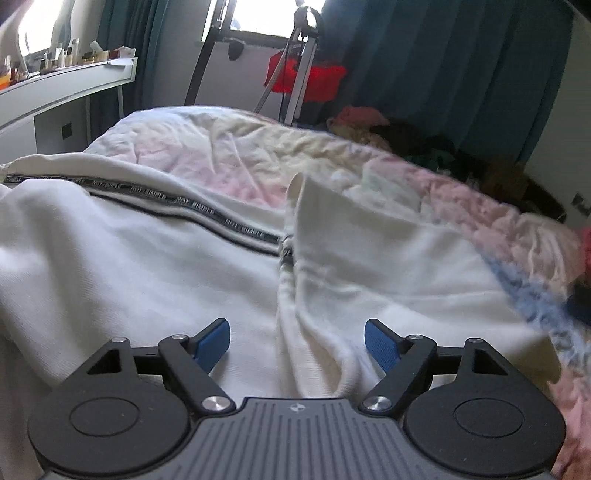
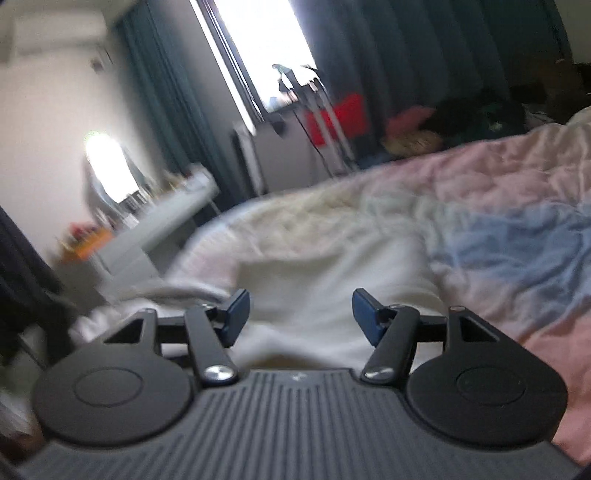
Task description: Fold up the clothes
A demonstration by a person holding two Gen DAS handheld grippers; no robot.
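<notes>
The left claw is open; its two blue pads stand wide apart and nothing is between them. It hangs low over a white garment that lies spread on the bed. A raised fold of this garment runs between the two fingers toward 12 o'clock, but whether the pads touch the cloth I cannot tell. A dark tape with printed letters crosses the garment from 9 o'clock toward the centre and ends at a zipper pull. At 1 o'clock a white flap of the garment stands up.

The right claw is open too, with its blue pads apart and empty. The right wrist view is blurred. Just ahead of the fingers, at 12 o'clock, the white garment lies on the bed cover, which is pink and blue at 2 and 3 o'clock.

Behind the bed hang dark green curtains with a bright window between them. A red thing and a metal stand are below the window. At 10 o'clock in the left wrist view a white desk carries small bottles. A pile of dark and pink clothes lies at the far edge of the bed, at 1 o'clock.
</notes>
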